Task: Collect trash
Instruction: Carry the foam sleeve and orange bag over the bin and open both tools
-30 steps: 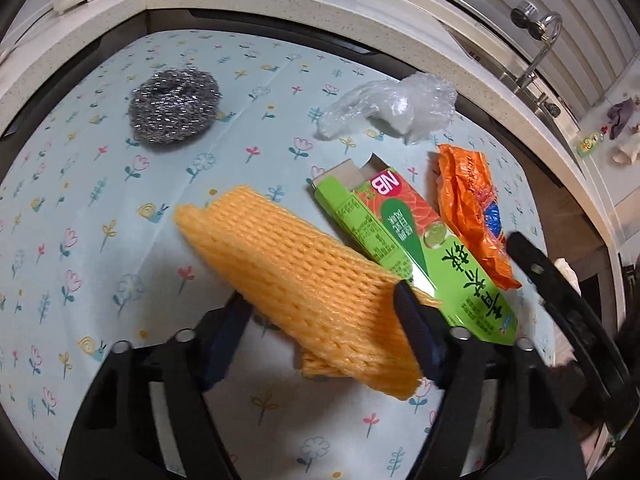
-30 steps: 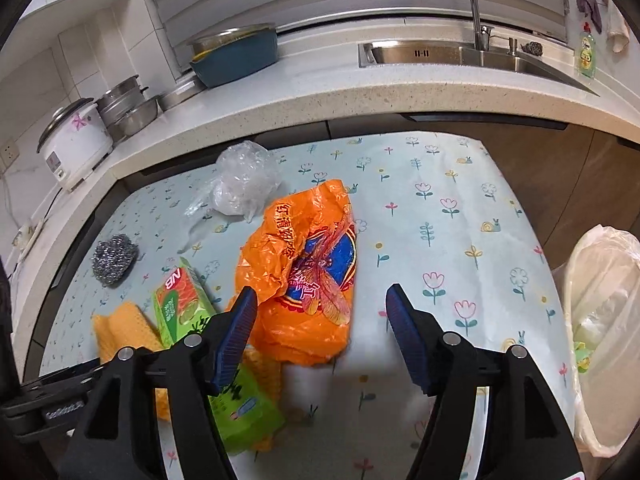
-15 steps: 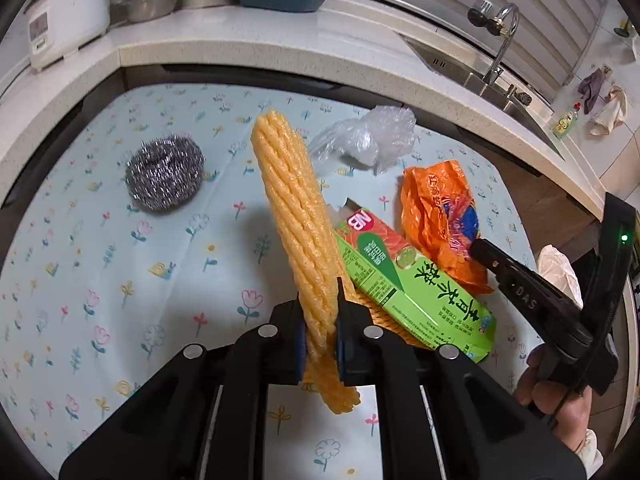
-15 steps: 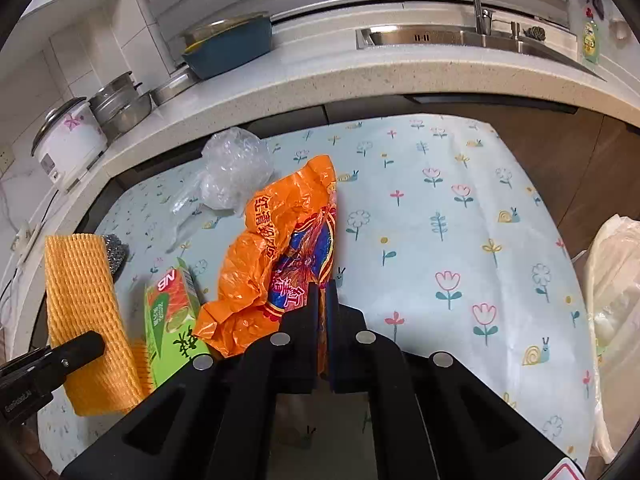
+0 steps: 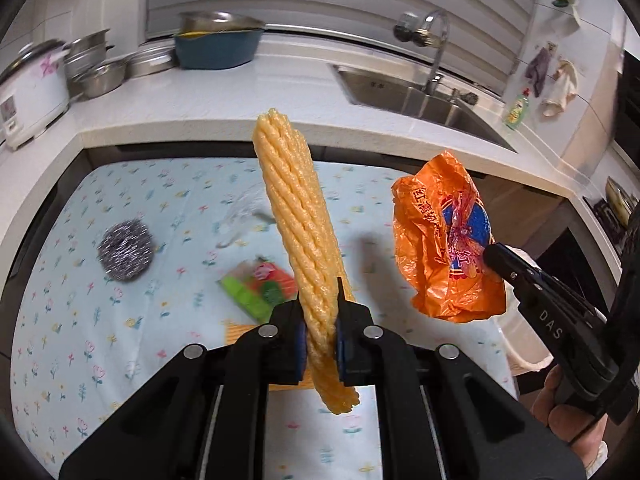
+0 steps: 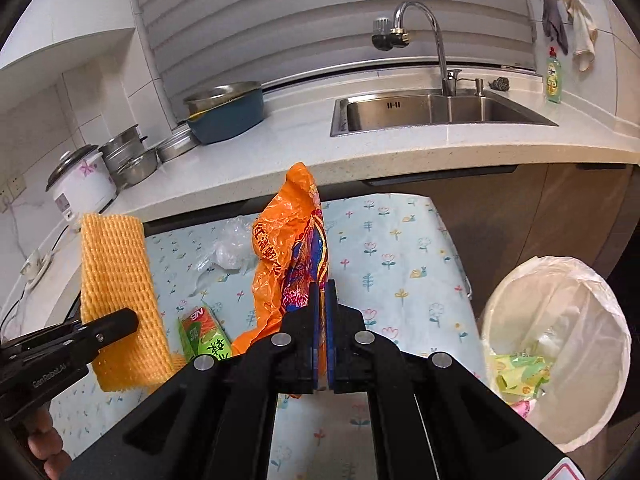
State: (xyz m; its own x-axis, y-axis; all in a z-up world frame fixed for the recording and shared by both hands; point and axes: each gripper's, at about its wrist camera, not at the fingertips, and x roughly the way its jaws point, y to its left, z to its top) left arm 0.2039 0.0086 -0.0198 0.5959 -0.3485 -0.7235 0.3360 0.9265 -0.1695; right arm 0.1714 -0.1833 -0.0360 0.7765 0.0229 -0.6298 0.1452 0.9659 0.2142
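1. The left gripper (image 5: pixel 320 334) has its jaws pinched on a yellow foam fruit net (image 5: pixel 302 232), which stands edge-on between the blue pads (image 5: pixel 301 340) and rises beyond the fingertips, with a short tail hanging below them.
2. From the right wrist view the same net (image 6: pixel 114 288) shows flat-on, a wide mesh sheet clear of the table, with the left gripper's black finger (image 6: pixel 106 330) across its lower part.
3. The right gripper (image 6: pixel 320 320) has its jaws pressed nearly together on a crumpled orange snack bag (image 6: pixel 290 256); the bag stands up past the fingertips and bulges to their left.
4. From the left wrist view that bag (image 5: pixel 444 240) hangs in the air to the right of the left jaws, with the right gripper's tip against its right edge.
5. Beyond and below the left jaws, slightly to their left, a green and red carton (image 5: pixel 258 286) lies on the flowered tablecloth (image 5: pixel 80 320); it is blurred there.
6. Further left of those jaws sits a steel wool scourer (image 5: pixel 126 256) on the cloth.
7. Ahead of the right jaws and to their left, a crumpled clear plastic wrap (image 6: pixel 230 248) lies on the cloth.
8. To the right of the right jaws, off the table's edge, stands a bin lined with a white bag (image 6: pixel 560 320), with wrappers already in it.
9. Part of a person's hand (image 5: pixel 572 416) grips the right tool's handle at the lower right of the left view.
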